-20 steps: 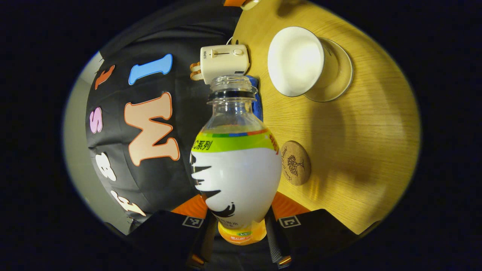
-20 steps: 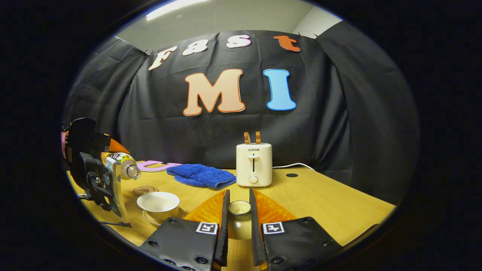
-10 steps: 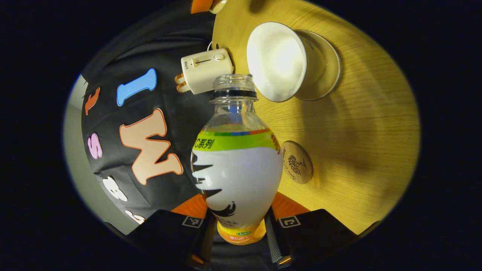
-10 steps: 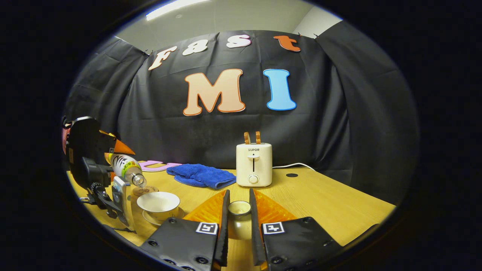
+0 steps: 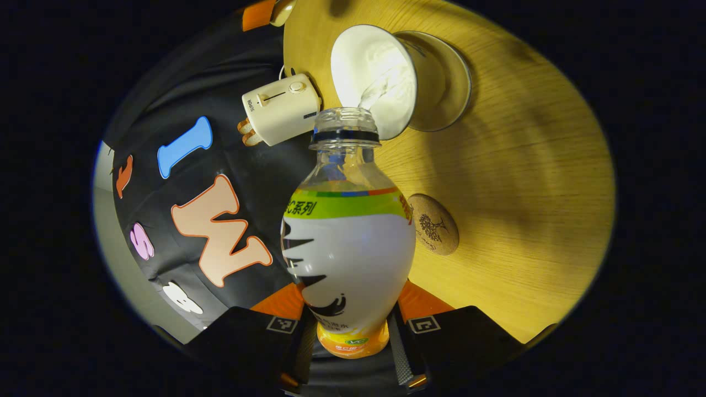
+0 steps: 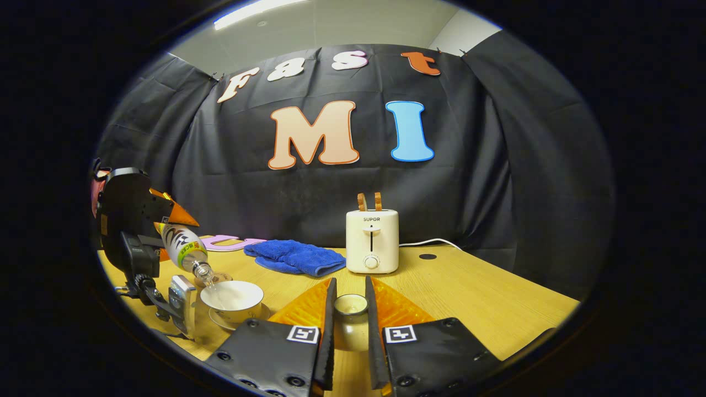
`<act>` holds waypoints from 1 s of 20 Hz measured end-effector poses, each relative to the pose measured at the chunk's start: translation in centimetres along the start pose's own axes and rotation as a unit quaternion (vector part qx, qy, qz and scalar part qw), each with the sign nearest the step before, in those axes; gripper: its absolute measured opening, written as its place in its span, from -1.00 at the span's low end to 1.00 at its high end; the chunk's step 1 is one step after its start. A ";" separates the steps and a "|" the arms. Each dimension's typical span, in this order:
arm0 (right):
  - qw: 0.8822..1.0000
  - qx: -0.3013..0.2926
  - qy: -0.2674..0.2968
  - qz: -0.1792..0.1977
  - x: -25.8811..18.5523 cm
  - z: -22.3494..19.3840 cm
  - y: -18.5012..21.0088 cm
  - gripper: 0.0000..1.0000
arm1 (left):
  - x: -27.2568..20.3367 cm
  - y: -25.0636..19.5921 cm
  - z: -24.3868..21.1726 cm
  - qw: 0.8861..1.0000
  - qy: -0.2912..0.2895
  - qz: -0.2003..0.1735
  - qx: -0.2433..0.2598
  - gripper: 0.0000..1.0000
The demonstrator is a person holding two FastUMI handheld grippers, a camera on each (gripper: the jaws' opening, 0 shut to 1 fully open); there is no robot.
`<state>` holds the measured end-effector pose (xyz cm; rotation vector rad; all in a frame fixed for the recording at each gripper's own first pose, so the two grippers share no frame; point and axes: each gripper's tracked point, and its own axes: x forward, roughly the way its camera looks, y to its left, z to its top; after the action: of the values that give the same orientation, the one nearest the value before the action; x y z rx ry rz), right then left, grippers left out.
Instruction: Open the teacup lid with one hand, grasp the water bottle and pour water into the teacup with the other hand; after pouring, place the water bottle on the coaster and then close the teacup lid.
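My left gripper (image 5: 347, 331) is shut on the water bottle (image 5: 347, 259), uncapped, with a white and green label. The bottle is tipped, its mouth over the white teacup (image 5: 375, 77) on its glass saucer (image 5: 452, 77), and water streams into the cup. A round cork coaster (image 5: 433, 223) lies on the table beside the bottle. In the right gripper view the left gripper (image 6: 138, 220) tilts the bottle (image 6: 185, 248) over the teacup (image 6: 231, 298) at the left. My right gripper (image 6: 348, 314) is shut on the teacup lid (image 6: 350, 306), held off to the cup's right.
A white toaster (image 6: 372, 241) with bread slices stands at the back of the wooden table (image 6: 469, 298), its cord trailing right. A blue cloth (image 6: 295, 256) lies left of it. The black booth wall closes the back.
The left gripper has tipped the bottle further and brought its mouth over the cup; water now flows into it. The right gripper and lid have stayed still.
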<state>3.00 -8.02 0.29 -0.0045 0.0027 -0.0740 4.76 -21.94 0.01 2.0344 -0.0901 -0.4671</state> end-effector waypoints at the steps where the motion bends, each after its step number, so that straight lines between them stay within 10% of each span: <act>1: 1.000 0.000 0.000 0.000 0.0 -0.1 0.0 -0.44 | 0.0 0.1 0.0 1.000 0.001 -0.001 0.006 0.14; 20: 1.000 0.000 0.001 0.000 -0.1 0.1 0.0 -0.41 | -1.0 6.0 -1.3 0.994 0.027 0.025 0.106 0.15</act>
<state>2.95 -7.98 0.37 -0.0054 0.0046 -0.0735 5.11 -23.60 6.02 2.2462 -0.1631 -0.3840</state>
